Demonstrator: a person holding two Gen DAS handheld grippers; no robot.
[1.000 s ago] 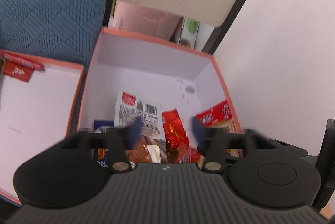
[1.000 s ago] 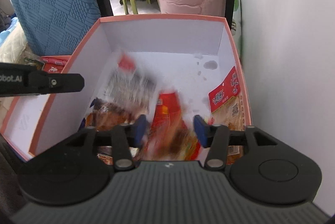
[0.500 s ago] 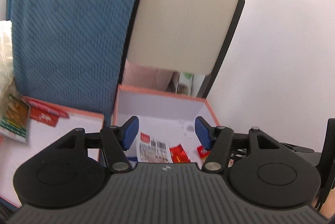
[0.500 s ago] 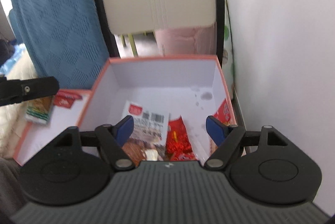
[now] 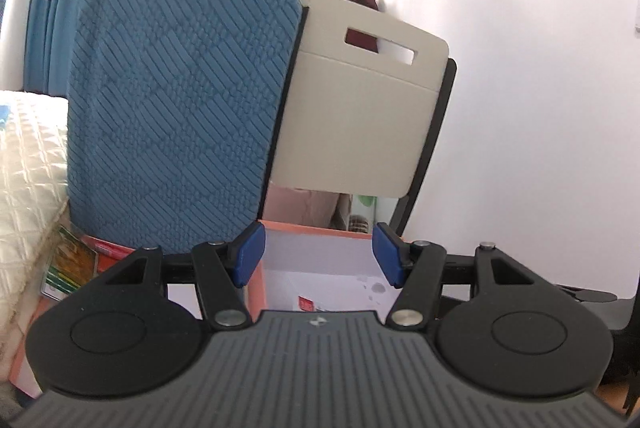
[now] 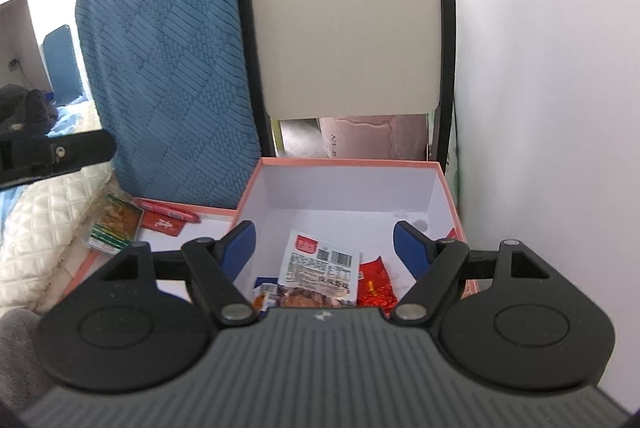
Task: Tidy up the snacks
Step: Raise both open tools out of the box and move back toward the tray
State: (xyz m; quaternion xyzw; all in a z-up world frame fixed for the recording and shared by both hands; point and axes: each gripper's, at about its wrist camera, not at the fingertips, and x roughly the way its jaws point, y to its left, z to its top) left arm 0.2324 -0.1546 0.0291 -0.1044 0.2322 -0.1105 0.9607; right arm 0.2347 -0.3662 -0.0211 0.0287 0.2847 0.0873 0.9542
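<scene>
An orange-rimmed white box (image 6: pixel 344 187) sits low in front of both grippers. In it lie a white barcode snack packet (image 6: pixel 320 264), a red packet (image 6: pixel 374 288) and further packets half hidden by the tool. My right gripper (image 6: pixel 324 248) hangs above the box's near end, open, nothing between its blue pads. To the left lies the box lid (image 6: pixel 200 228), with a red packet (image 6: pixel 164 222) and a green-orange packet (image 6: pixel 116 226) at its far edge. My left gripper (image 5: pixel 318 254) is open and empty, above the box (image 5: pixel 320 256); only the white packet's top (image 5: pixel 306 304) shows there.
A blue fabric chair back (image 6: pixel 168 75) and a beige plastic chair back (image 6: pixel 344 27) stand right behind the box. A white wall (image 6: pixel 540 107) closes the right side. Cream quilted bedding (image 6: pixel 36 228) lies at the left. The left tool's black side (image 6: pixel 60 151) juts in.
Both grippers have risen and drawn back from inside the box, and both views now tilt up to the chair backs. The right jaws stand wider. The snacks stay in the box.
</scene>
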